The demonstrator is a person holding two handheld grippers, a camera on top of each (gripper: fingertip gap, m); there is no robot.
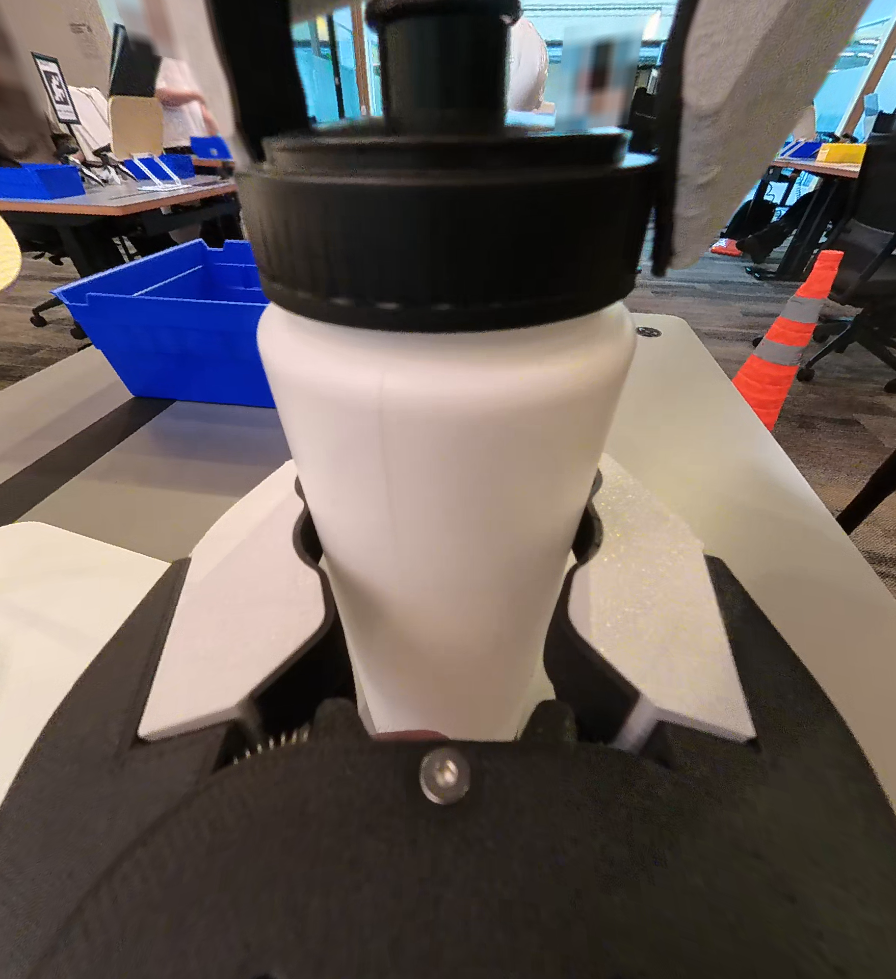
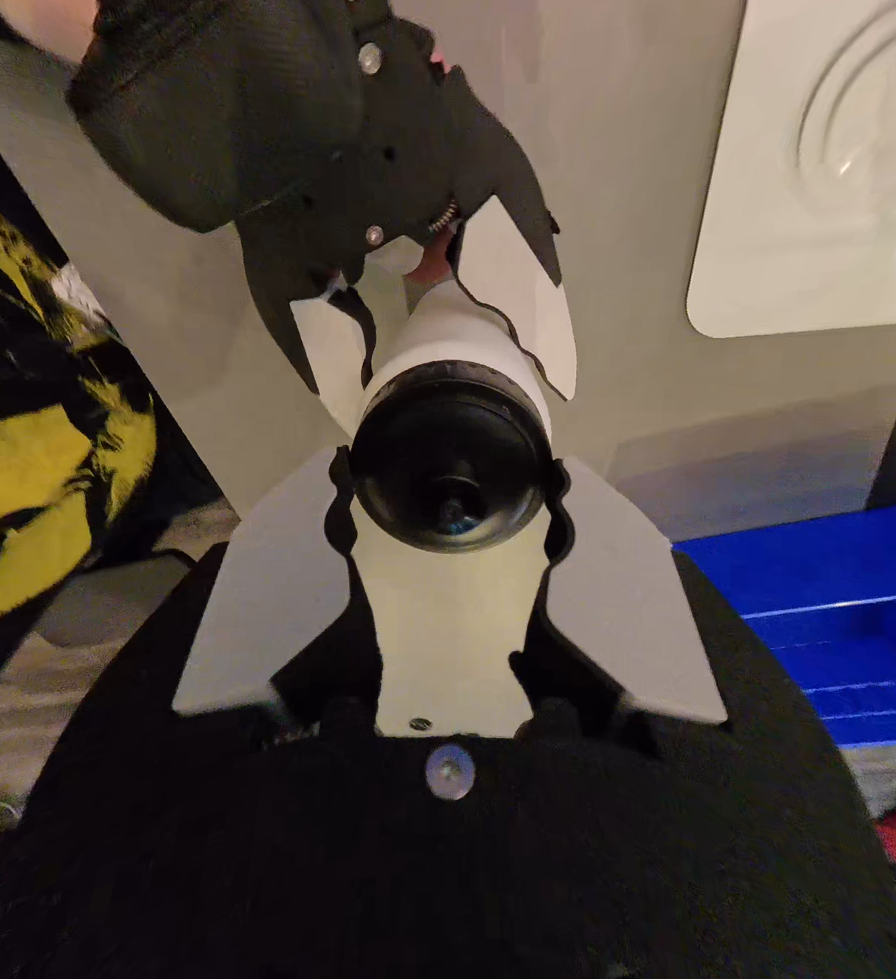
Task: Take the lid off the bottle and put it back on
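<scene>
The left gripper [image 1: 448, 530] is clamped around the lower body of the white bottle [image 1: 446, 477], holding it upright above the grey table [image 1: 700, 424]. The right gripper [image 2: 448, 503] comes down from above with its two fingers on opposite sides of the black lid [image 2: 448, 466], touching or nearly so; whether it is squeezing yet I cannot tell. The lid sits level on the bottle's neck. To do this step well, the left claw should keep the bottle from spinning while the right one pinches the ribbed rim squarely and turns about the bottle's axis. Farther off a blue bin [image 1: 170, 328] stands on the table, an orange cone [image 1: 790, 339] on the floor.
</scene>
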